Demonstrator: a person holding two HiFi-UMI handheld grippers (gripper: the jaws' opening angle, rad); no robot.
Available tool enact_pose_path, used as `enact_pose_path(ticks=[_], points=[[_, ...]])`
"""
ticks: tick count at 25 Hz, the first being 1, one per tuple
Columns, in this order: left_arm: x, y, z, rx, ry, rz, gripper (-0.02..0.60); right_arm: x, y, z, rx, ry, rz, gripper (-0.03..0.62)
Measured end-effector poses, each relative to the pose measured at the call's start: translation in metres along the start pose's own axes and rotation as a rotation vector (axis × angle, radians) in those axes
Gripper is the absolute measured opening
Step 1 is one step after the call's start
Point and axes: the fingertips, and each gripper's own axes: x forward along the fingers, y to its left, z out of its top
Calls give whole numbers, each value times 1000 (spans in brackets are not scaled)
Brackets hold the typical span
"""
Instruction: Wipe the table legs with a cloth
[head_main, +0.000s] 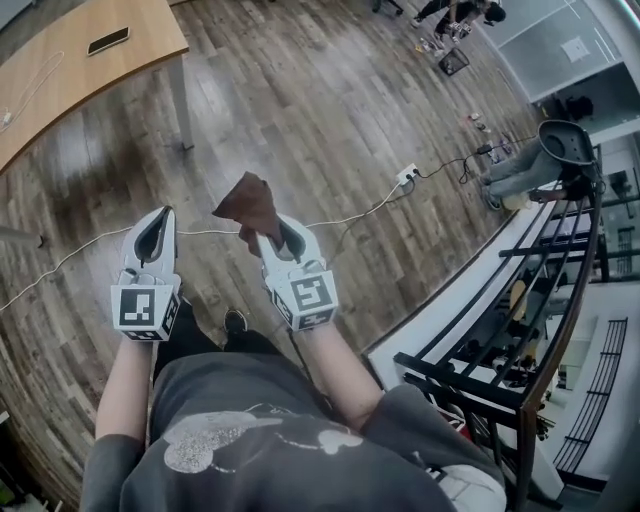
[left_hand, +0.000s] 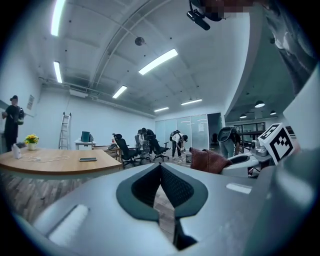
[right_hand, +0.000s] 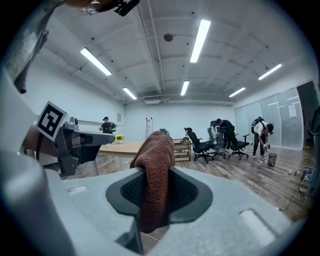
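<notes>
A brown cloth (head_main: 250, 203) is pinched in my right gripper (head_main: 283, 240), which is shut on it; in the right gripper view the cloth (right_hand: 155, 170) stands up between the jaws. My left gripper (head_main: 156, 232) is held beside it, shut with nothing in it, its pads meeting in the left gripper view (left_hand: 161, 186). The wooden table (head_main: 70, 75) stands at the upper left, its grey leg (head_main: 181, 100) well ahead of both grippers. Seen from the left gripper view, the table (left_hand: 55, 162) lies to the left, and the cloth (left_hand: 210, 161) shows on the right.
A phone (head_main: 108, 41) lies on the table. A white cable (head_main: 350, 215) runs across the wood floor to a power strip (head_main: 406, 176). A black railing (head_main: 530, 330) stands at the right. Office chairs (right_hand: 210, 144) and several people are far across the room.
</notes>
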Motion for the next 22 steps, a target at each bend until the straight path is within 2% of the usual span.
enact_pose_path(ticks=[4, 8, 14, 22], points=[[-18, -13, -1, -11, 4, 13, 20, -15, 13, -1, 10, -10, 36, 91], [-36, -12, -9, -29, 20, 20, 20, -21, 30, -6, -34, 2, 69, 89], [-64, -15, -15, -51, 24, 0, 19, -31, 49, -15, -15, 41, 30, 86], [-105, -1, -17, -69, 12, 23, 20, -36, 89, -21, -57, 73, 54, 86]])
